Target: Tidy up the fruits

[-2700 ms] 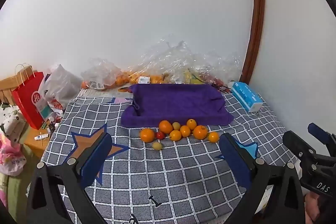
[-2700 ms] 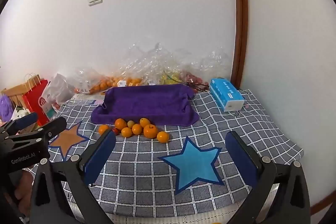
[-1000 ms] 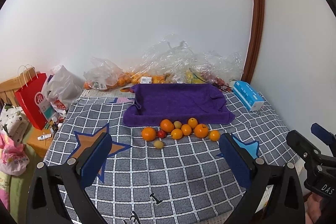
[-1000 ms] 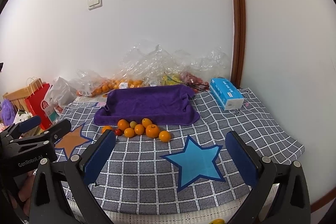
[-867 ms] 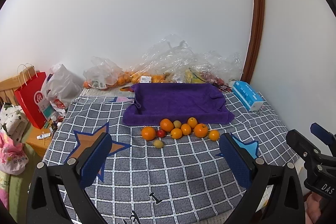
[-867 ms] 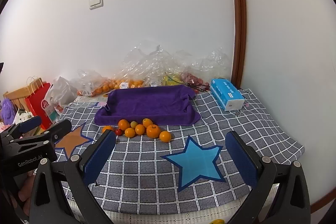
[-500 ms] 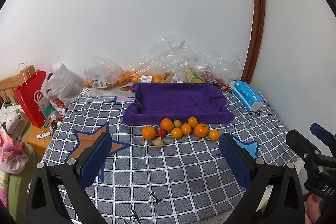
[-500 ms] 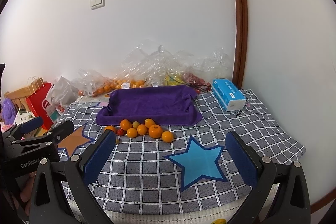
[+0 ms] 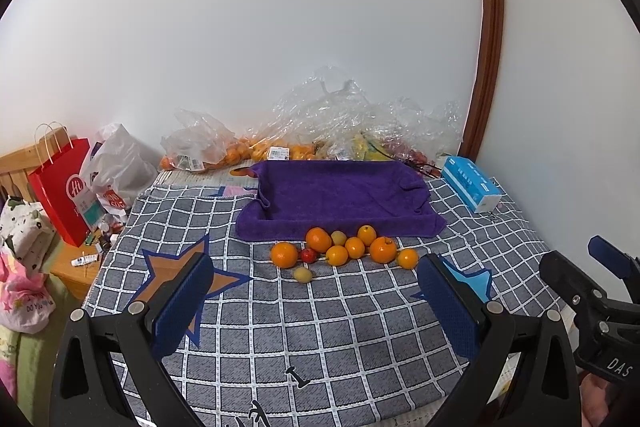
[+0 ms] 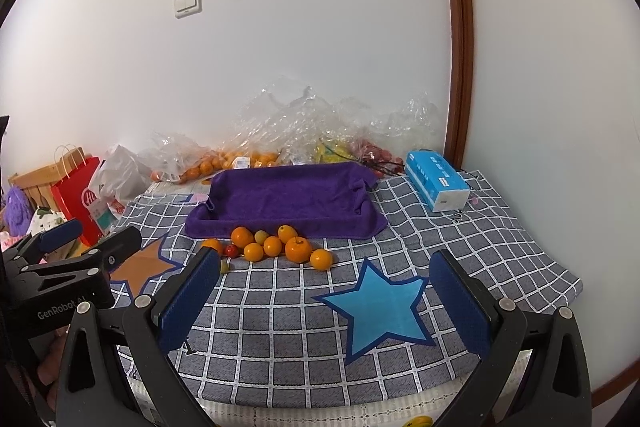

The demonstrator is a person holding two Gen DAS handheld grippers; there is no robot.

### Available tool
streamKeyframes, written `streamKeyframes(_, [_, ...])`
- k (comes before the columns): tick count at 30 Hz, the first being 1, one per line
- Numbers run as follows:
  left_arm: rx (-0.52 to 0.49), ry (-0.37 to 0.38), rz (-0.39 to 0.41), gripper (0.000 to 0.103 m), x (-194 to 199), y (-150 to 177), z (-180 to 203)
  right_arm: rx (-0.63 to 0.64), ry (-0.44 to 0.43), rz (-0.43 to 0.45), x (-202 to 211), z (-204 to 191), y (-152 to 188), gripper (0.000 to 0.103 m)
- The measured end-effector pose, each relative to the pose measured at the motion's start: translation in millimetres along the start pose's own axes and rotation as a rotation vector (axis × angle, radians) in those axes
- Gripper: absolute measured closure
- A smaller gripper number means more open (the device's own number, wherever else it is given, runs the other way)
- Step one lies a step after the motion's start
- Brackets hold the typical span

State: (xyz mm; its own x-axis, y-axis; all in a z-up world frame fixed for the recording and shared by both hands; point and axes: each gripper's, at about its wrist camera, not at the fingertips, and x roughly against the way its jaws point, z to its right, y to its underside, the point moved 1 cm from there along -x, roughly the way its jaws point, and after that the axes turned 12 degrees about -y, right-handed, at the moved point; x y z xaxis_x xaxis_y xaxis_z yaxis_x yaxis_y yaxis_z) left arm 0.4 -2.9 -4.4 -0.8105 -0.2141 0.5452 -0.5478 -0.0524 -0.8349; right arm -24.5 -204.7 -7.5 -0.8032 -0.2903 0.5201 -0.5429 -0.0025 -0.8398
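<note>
Fruit on the table, as I count it from the left wrist view: seven orange citrus fruits [image 9: 318,239], one small red fruit [image 9: 307,255] and two pale yellow-green fruits [image 9: 303,274], ten pieces in all. Nine lie in a loose cluster just beside the near edge of the purple towel [image 9: 340,195]; one pale fruit lies a little nearer to me, apart from the cluster. The towel covers a shallow tray shape with raised rims, and I see no fruit inside it.

I hold two grippers. The left gripper [image 9: 316,301] has its blue pads wide apart with nothing between them; the right gripper [image 10: 324,301] likewise stands wide apart and holds nothing. Both hang over the near part of the checked tablecloth [image 10: 280,339], well short of the fruit.

Edges and room: the cloth between my fingers and the cluster is bare, marked by one blue star [image 10: 378,311] and one orange star [image 9: 176,277]. The table's near edge lies under the grippers; its right edge drops off beyond one blue tissue box [image 10: 436,185].

Containers at the back: clear plastic bags [image 9: 332,131] along the wall, holding oranges and other fruit I cannot identify. Left of the table stand one red paper bag [image 9: 66,189] and one white plastic bag [image 9: 120,169]; their contents are hidden.
</note>
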Motion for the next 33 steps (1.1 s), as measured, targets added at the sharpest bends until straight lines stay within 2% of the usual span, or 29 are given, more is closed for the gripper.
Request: streamKeyframes(33, [-0.002,-0.009,-0.006,0.001,-4.5,0.7,-4.2,-0.001,-0.008,-0.013,-15.6,-0.5,3.0,0.0])
